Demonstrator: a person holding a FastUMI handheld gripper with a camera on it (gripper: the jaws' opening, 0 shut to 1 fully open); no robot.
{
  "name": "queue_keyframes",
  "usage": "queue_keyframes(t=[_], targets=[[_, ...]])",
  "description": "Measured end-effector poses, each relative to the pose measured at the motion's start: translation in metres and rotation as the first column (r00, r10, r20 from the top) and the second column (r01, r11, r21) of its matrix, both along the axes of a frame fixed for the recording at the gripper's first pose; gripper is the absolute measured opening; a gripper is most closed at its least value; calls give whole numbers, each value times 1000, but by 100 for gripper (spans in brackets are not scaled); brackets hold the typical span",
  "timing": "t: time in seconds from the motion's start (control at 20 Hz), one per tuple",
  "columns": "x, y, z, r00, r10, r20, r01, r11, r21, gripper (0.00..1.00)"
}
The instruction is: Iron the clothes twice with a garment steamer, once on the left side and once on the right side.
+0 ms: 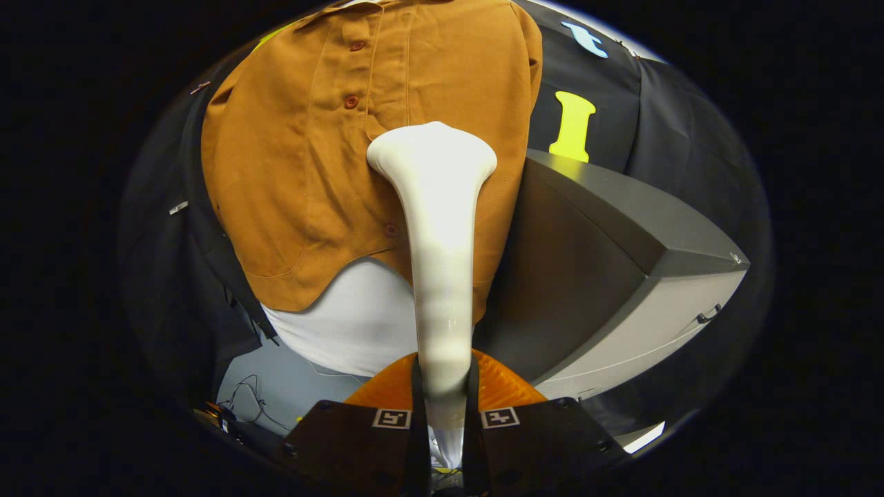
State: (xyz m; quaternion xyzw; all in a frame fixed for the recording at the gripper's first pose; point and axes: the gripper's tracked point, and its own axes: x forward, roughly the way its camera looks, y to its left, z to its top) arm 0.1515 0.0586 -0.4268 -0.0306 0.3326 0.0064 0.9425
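Observation:
A white garment steamer (438, 241) rises straight ahead from between my fingers. Both fingers (407, 414) of my gripper (442, 407) press on its handle. Its wide head (431, 155) rests against an orange-brown button shirt (311, 159) hung over a white form (352, 324). The head sits just right of the shirt's button line, about halfway up the front. The steamer's neck hides the shirt's lower right hem.
A grey table (621, 276) with a dark top stands right of the shirt, its corner pointing toward me. Black cloth walls (684, 138) close the booth behind and at both sides. Loose cables (245, 407) lie on the pale floor at lower left.

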Motion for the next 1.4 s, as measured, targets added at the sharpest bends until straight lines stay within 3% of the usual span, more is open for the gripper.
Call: queue_keyframes(t=[0.2, 0.6, 0.85, 1.1, 1.4], targets=[[-17, 2, 22, 998, -1, 59, 1, 1000, 2, 22], [-39, 7, 113, 969, -6, 245, 6, 1000, 1, 21], [-35, 33, 185, 922, 9, 386, -11, 1000, 3, 21], [-22, 80, 239, 866, 74, 495, -62, 997, -41, 22], [-1, 138, 258, 824, 136, 549, -107, 991, -86, 21]])
